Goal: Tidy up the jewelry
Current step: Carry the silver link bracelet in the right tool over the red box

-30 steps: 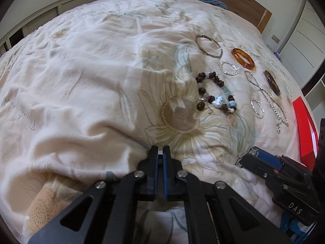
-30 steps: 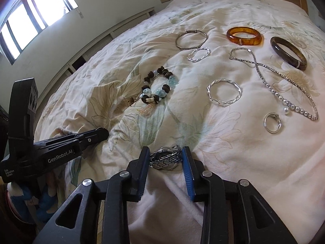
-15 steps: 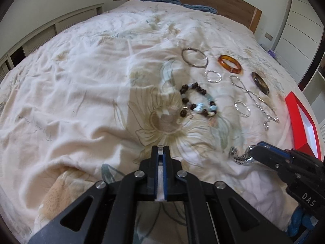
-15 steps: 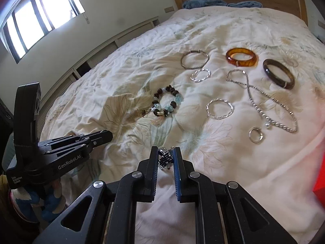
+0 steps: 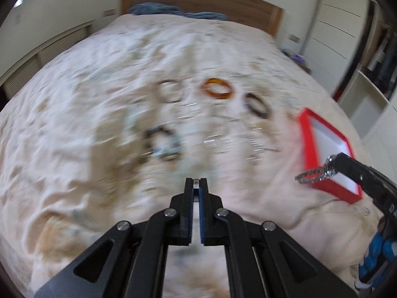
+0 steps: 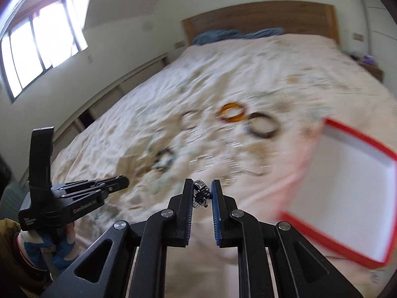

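My right gripper (image 6: 202,193) is shut on a silver link bracelet (image 6: 201,195) and holds it in the air above the bedspread. In the left wrist view the bracelet (image 5: 311,173) dangles from the right gripper (image 5: 328,167) in front of the near corner of a red box (image 5: 327,144) with a white inside. The box (image 6: 347,198) lies to the right of that gripper. My left gripper (image 5: 197,186) is shut with nothing in it, over the bed. Blurred on the bed lie an amber bangle (image 5: 218,92), a dark bangle (image 5: 256,105) and a beaded bracelet (image 5: 161,141).
A thin silver bangle (image 5: 170,93), smaller silver rings and a chain, all blurred, lie among the other pieces. A wooden headboard (image 5: 198,2) with a blue cloth stands at the far end. White cupboards (image 5: 347,29) are on the right, a window (image 6: 37,49) on the left.
The right gripper closed on the silver bracelet and lifted it off the bed toward the red box. Both grippers rose, and the box came fully into view.
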